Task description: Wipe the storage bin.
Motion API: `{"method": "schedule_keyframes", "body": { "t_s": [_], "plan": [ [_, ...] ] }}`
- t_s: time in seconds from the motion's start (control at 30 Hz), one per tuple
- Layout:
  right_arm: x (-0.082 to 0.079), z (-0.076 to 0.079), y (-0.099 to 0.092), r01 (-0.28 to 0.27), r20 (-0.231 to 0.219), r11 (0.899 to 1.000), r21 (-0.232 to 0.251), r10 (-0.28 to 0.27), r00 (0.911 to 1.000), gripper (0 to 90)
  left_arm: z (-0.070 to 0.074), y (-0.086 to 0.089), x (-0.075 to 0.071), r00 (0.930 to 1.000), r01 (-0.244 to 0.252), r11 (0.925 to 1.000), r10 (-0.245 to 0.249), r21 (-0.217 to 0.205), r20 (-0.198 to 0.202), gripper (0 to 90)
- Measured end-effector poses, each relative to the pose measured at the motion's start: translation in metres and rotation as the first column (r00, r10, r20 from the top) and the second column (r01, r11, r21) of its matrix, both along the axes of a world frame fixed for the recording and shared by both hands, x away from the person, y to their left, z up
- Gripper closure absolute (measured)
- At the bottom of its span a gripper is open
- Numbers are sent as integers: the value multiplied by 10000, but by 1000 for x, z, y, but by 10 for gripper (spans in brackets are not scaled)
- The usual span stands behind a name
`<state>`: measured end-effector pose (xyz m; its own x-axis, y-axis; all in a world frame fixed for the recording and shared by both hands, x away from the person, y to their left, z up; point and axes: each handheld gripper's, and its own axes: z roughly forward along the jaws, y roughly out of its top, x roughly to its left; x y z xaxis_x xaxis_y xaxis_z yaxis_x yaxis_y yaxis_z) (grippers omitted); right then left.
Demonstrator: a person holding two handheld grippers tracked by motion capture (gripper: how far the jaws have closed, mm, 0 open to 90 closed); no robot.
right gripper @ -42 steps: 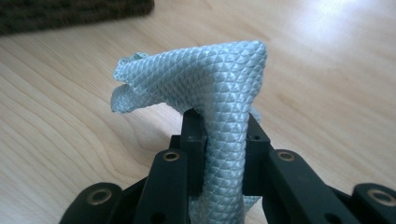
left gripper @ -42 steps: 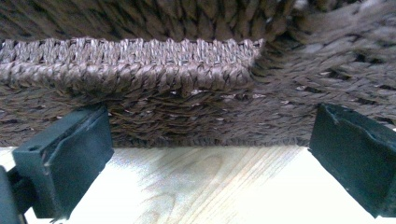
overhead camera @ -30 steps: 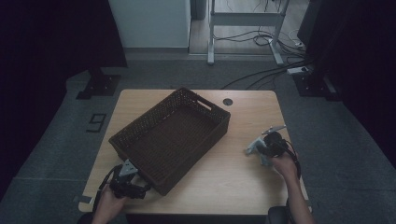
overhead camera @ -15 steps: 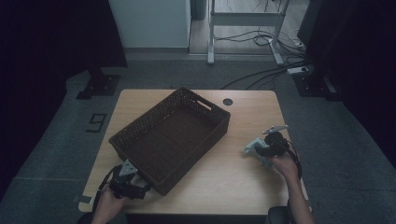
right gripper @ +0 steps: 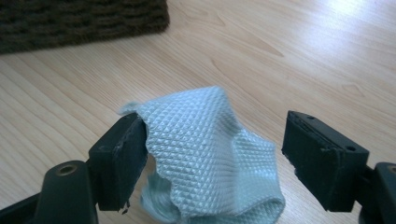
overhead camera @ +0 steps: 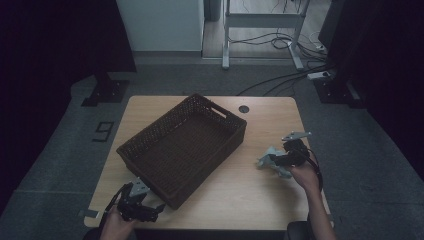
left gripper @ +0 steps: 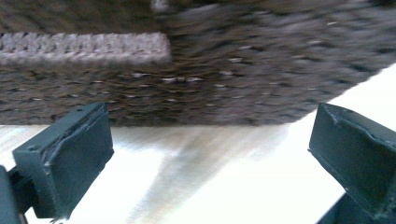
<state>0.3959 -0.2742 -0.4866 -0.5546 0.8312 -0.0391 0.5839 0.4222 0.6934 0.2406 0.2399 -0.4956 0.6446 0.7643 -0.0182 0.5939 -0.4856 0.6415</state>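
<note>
A pale blue textured cloth [right gripper: 210,140] stands bunched up between the jaws of my right gripper [right gripper: 215,158]. It leans on the left jaw, and a gap separates it from the right jaw. These jaws have just been opening. From above, the cloth [overhead camera: 269,161] and the right gripper [overhead camera: 278,162] are over the table's right side. A dark woven basket [overhead camera: 150,134] lies at an angle across the middle of the table. My left gripper [overhead camera: 150,208] is open at the basket's near corner, with nothing between its jaws [left gripper: 205,144] and the basket wall [left gripper: 210,70] just ahead.
The wooden table [overhead camera: 235,200] has bare room between the basket and the cloth. A small round hole [overhead camera: 243,108] sits near its far edge. Beyond the table are cables and a metal stand [overhead camera: 260,30] on the floor.
My right gripper's jaws have spread apart from the cloth and the hand has risen slightly. My left gripper has shifted a little by the basket's near corner.
</note>
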Motion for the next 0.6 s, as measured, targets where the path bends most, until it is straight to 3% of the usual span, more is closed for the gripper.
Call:
{"method": "schedule_keyframes", "body": {
  "t_s": [0.17, 0.27, 0.3, 0.43, 0.6],
  "plan": [
    [0, 0, 6, -151, -33, 9998, -107, 151, 9999, 221, 3, -17, -9, 9996, -167, 9995, 161, 264, 251, 0],
    [0, -2, 10, -327, -137, 9992, -225, 324, 9994, 226, 5, -25, -4, 9992, -309, 9994, 312, -134, 236, 0],
    [0, -2, 11, -350, -132, 9991, -250, 347, 9993, 227, 5, -28, -3, 9986, -446, 9990, 447, -45, 291, 0],
    [1, -3, 15, -474, -153, 9987, -188, 471, 9988, 232, 5, -30, -2, 9961, -694, 9975, 686, 132, 551, 0],
    [1, -5, 21, -706, -222, 9971, -269, 700, 9973, 237, 5, -25, 2, 9963, -756, 9971, 750, 110, 423, 0]
  ]
}}
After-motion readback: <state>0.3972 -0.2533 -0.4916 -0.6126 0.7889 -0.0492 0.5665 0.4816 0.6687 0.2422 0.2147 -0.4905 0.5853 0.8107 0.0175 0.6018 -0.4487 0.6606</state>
